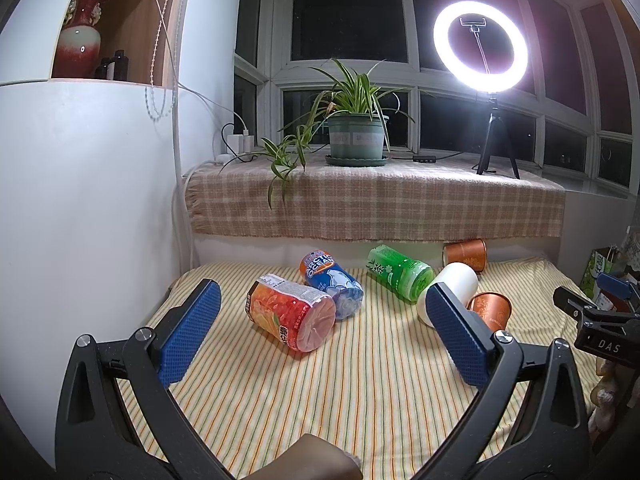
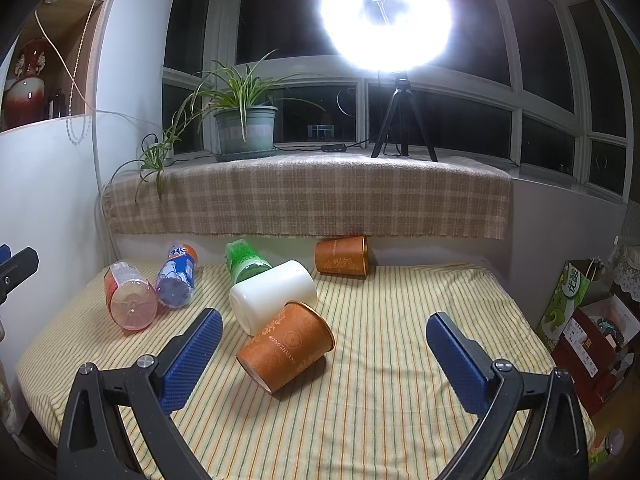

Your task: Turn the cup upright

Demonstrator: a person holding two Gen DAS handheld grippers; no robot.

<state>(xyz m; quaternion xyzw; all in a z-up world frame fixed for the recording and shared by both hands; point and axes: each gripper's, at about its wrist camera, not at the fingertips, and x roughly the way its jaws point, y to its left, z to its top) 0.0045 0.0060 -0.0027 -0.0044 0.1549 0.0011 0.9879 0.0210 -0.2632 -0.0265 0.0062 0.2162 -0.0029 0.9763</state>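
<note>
Both the left gripper (image 1: 322,334) and right gripper (image 2: 324,354) are spread wide, grasping nothing; the near orange paper cup (image 2: 286,346) lies on its side against the white cup (image 2: 272,294).

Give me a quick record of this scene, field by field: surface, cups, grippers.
surface: striped cloth
cups on side: near orange cup, white cup, far orange cup
touching: near orange cup against white cup
cups upright: none
left gripper: open, holding nothing
right gripper: open, near orange cup between its fingers, ungrasped

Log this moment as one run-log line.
left gripper: open, empty | right gripper: open, empty | near orange cup: on side, against white cup
</note>
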